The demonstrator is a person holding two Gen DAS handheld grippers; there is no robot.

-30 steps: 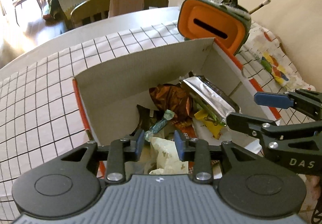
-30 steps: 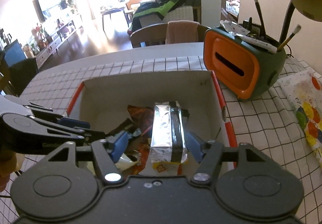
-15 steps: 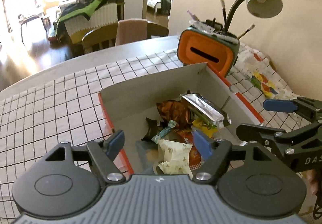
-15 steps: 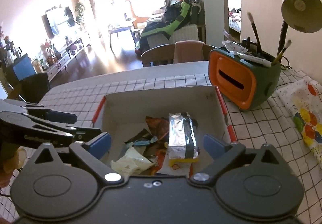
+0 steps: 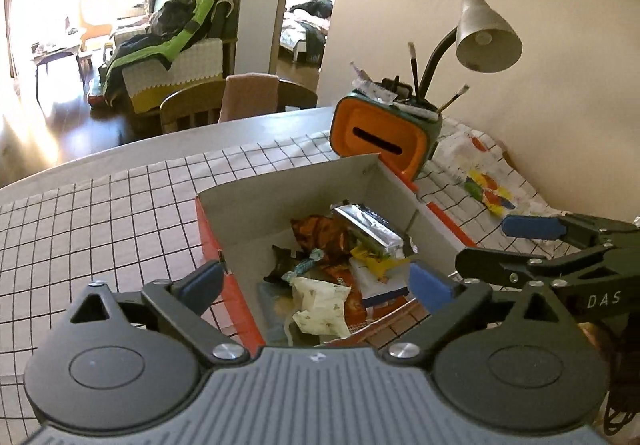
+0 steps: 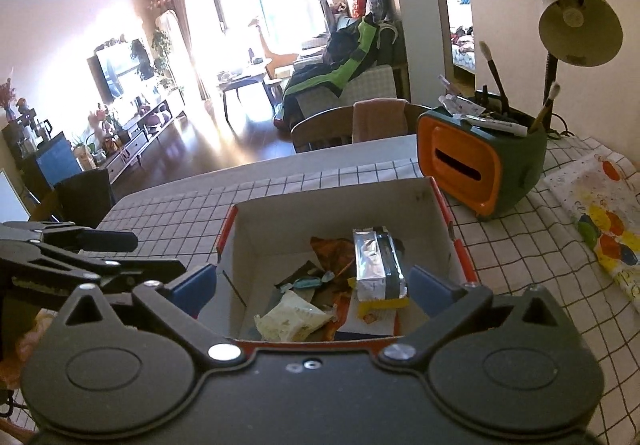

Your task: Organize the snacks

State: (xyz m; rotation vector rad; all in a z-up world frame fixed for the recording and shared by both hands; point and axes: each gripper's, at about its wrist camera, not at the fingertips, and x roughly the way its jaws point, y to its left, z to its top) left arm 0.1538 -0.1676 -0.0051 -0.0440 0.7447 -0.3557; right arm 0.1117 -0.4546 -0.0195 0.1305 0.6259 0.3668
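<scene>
Blue-padded jaws spread wide and holding nothing, the left gripper [image 5: 316, 281] and the right gripper [image 6: 314, 285] have both just been opening above an open cardboard box [image 6: 332, 201]. The snacks lie below and beyond the fingertips on the box floor: a pale wrapper [image 5: 320, 303] nearest, a silver foil pack [image 6: 378, 265] further in. An orange holder [image 6: 472, 173] stands beyond the box on the checked tablecloth [image 5: 100, 225].

White letters "DAS" stand on the black arm of the right gripper [image 5: 532, 243], right edge of the left wrist view. Snack wrapper print is illegible.
</scene>
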